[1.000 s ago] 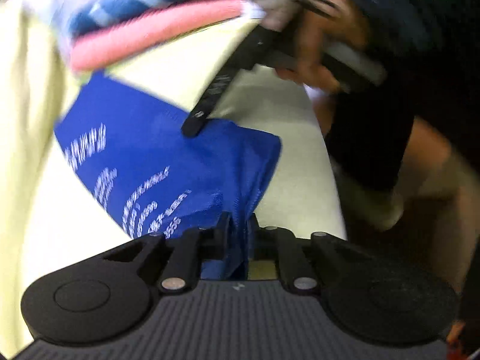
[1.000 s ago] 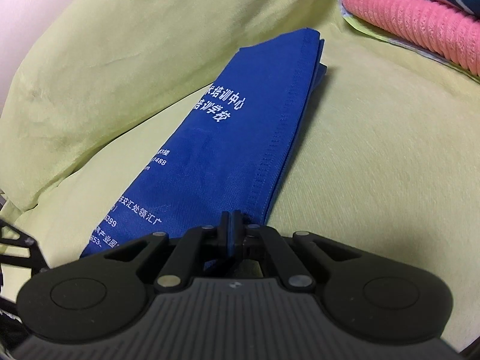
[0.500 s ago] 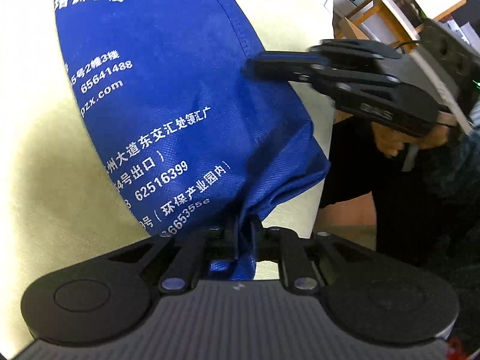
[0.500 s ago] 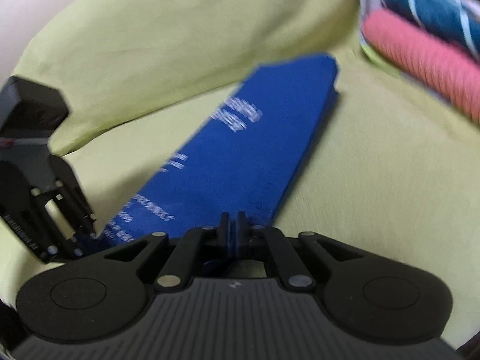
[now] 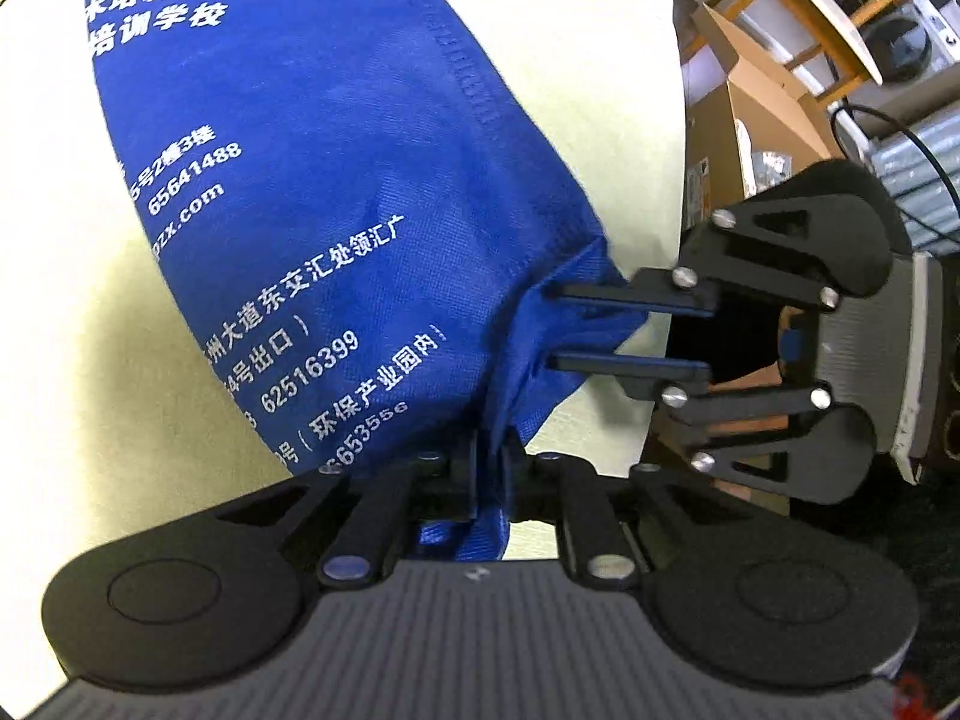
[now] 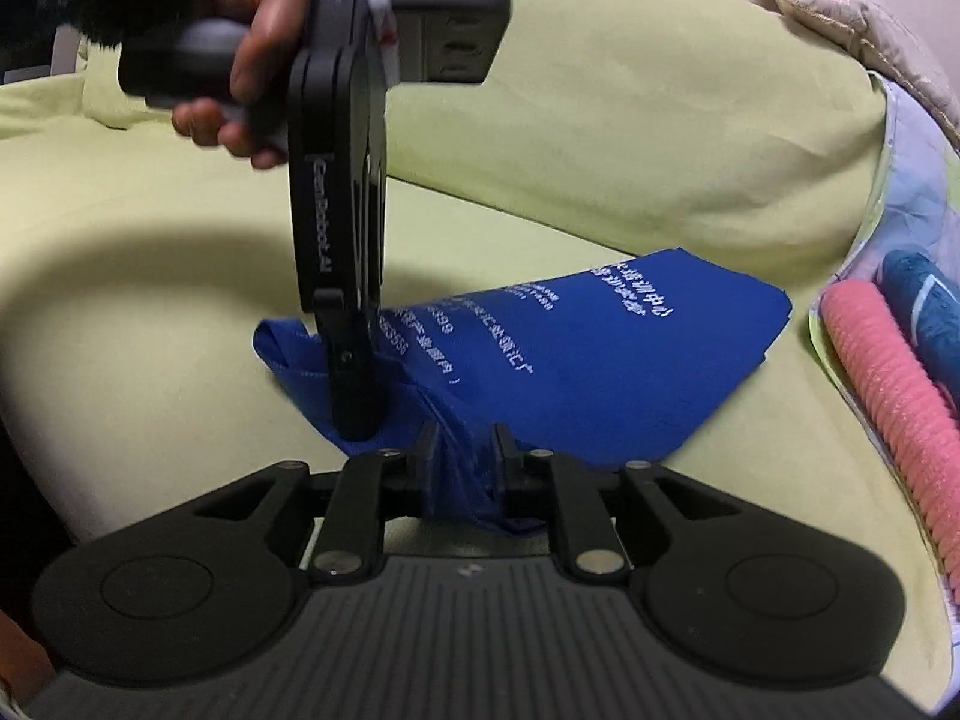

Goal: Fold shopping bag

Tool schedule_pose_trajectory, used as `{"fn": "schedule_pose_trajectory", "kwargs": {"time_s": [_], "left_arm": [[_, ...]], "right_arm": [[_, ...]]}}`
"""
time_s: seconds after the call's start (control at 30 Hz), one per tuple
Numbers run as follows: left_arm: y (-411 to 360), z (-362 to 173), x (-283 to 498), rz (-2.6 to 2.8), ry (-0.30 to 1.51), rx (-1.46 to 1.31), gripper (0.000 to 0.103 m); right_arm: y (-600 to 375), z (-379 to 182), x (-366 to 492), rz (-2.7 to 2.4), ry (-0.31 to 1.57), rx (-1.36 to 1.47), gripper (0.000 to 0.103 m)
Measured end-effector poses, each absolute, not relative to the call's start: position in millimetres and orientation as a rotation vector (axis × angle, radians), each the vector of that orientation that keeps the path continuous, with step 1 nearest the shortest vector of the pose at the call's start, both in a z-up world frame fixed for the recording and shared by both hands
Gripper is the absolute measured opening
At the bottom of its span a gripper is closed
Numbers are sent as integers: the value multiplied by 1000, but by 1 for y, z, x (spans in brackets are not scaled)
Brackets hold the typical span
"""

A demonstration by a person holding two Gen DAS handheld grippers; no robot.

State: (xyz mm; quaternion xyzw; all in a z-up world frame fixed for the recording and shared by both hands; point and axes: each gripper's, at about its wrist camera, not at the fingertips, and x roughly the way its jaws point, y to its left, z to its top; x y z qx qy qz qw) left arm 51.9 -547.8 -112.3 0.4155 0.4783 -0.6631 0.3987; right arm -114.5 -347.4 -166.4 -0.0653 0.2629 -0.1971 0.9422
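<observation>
I have the left hand-held gripper (image 5: 491, 462) clamped on a bunched corner of the blue shopping bag (image 5: 336, 192), which stretches ahead of it over the yellow-green bedcover (image 6: 630, 138). My right hand-held gripper (image 5: 555, 327), just beside it, is opening, with bag fabric between its fingers.

A bed (image 6: 690, 138) under a pale yellow-green sheet carries everything. The folded blue shopping bag (image 6: 600, 372) with white print lies on it. At the sheet's right edge lie a rolled pink towel (image 6: 888, 396) and a blue striped cloth (image 6: 924, 306), side by side.
</observation>
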Motion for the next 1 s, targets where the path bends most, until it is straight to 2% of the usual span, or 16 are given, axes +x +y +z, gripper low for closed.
{"fn": "schedule_pose_trajectory", "kwargs": {"time_s": [0.07,0.13,0.17,0.23,0.27,0.33,0.43,0.57,0.63,0.73,0.8,0.9,0.93,1.0], "left_arm": [[-550,-112,49,-1683,1188,1065,15],[-543,-105,37,-1706,1064,1113,16],[-538,-100,30,-1717,987,1141,23],[-515,-84,11,-1731,733,1214,36],[-498,-75,1,-1737,576,1247,37],[-460,-64,-14,-1736,263,1312,37],[-414,-71,-40,-1743,-88,1449,36],[-379,-109,-65,-1742,-363,1663,37],[-378,-129,-68,-1703,-466,1722,36],[-383,-150,-66,-1673,-557,1761,28],[-390,-154,-62,-1698,-544,1762,25],[-400,-157,-54,-1730,-517,1759,13],[-402,-157,-48,-1721,-524,1756,7],[-406,-157,-40,-1705,-539,1754,7]], "right_arm": [[-352,-171,-112,-410,557,-117,12],[-357,-175,-110,-412,572,-93,12],[-359,-174,-109,-411,575,-75,12],[-364,-174,-109,-408,581,-36,12],[-368,-174,-110,-405,578,-4,12],[-370,-178,-113,-395,567,47,12],[-375,-180,-116,-384,558,112,12],[-377,-180,-119,-379,551,152,12],[-377,-181,-120,-379,547,159,12],[-377,-180,-121,-379,548,159,12],[-380,-180,-118,-379,550,159,12],[-381,-179,-119,-374,551,161,12],[-382,-179,-119,-373,553,161,12],[-381,-179,-118,-371,557,154,12]]}}
